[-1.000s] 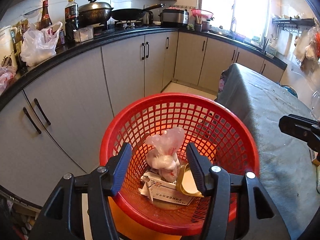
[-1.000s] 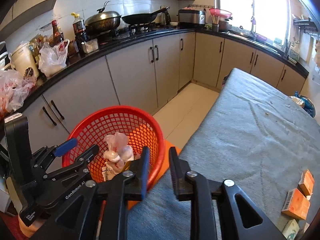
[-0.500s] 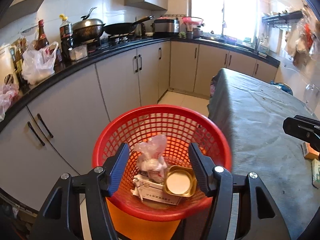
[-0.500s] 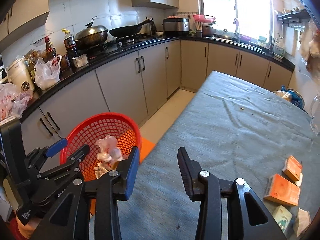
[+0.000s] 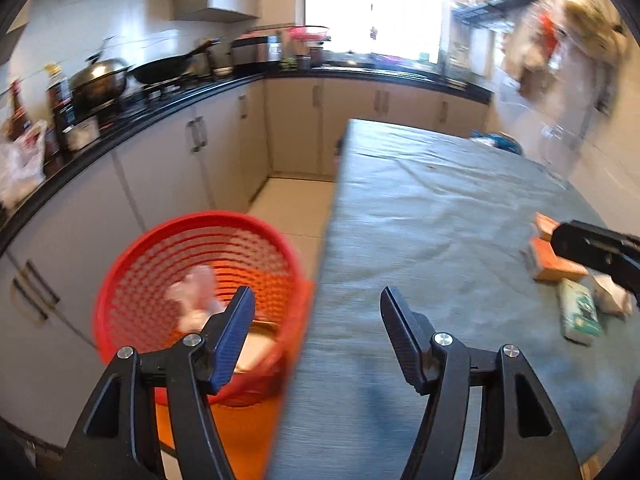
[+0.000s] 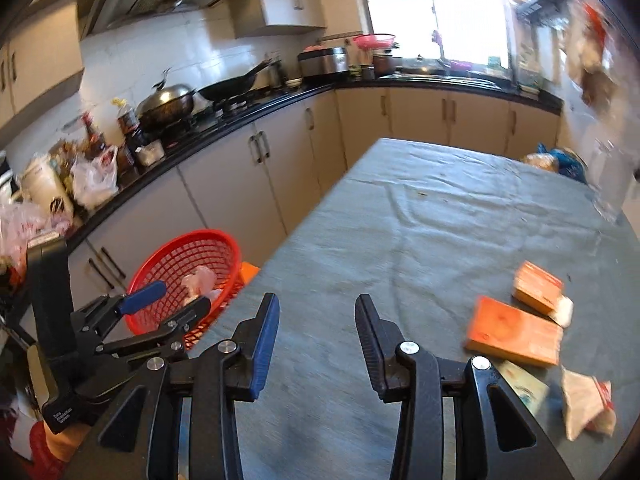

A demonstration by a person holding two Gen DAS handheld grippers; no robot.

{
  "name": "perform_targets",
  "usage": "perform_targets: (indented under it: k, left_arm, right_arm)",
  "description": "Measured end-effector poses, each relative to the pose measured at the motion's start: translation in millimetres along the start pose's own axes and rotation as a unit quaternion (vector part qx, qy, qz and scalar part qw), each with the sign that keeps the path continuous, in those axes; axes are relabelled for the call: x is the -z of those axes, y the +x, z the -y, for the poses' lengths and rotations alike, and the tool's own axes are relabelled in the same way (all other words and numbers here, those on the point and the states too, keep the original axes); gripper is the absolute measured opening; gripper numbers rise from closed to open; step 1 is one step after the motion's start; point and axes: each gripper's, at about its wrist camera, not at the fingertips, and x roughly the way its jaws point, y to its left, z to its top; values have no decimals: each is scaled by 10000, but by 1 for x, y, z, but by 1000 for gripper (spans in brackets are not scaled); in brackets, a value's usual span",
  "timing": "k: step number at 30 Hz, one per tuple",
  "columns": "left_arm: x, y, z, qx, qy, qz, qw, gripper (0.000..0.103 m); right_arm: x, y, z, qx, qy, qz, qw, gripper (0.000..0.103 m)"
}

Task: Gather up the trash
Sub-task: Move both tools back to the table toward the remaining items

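A red mesh basket (image 5: 148, 264) (image 6: 176, 260) stands left of the table, holding a crumpled pinkish bag (image 5: 196, 296) and other trash. My left gripper (image 5: 316, 300) is open and empty over the table's left edge, beside the basket. My right gripper (image 6: 316, 308) is open and empty above the grey table cloth (image 6: 420, 232). To its right lie two orange boxes (image 6: 516, 332) (image 6: 538, 288), a green-white packet (image 6: 524, 390) and a crumpled white wrapper (image 6: 588, 404). The boxes (image 5: 548, 264) and packet (image 5: 580, 312) also show in the left wrist view.
A black counter (image 6: 240, 116) with wok, pan, bottles and plastic bags runs along grey cabinets (image 5: 168, 168) on the left and back. An orange stool (image 5: 236, 432) carries the basket. A blue bundle (image 6: 560, 162) sits at the table's far end.
Both grippers have swung right, away from the basket and toward the table. The right gripper's jaws have opened wider. The boxes and packets have come into closer view.
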Motion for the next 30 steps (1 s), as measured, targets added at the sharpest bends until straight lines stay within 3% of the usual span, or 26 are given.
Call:
perform_targets:
  k: [7,16,24,30]
  left_arm:
    - [-1,5,72,846,509,-326,9946,73]
    - [3,12,172,1756,1051,-890,9748,84]
    - [15,26,240,1767,1535,-1192,9649,87]
    - [16,44,266,1505,1774,-1214,9650,87]
  right_arm:
    - [19,-49,78,349,595,223,9974,43]
    - [52,-111,180,1029,1525,603,9811,50]
    - [79,-117,251,1067,2377,434,9645,50]
    - [92,-91,277,578,2866,113,9562,50]
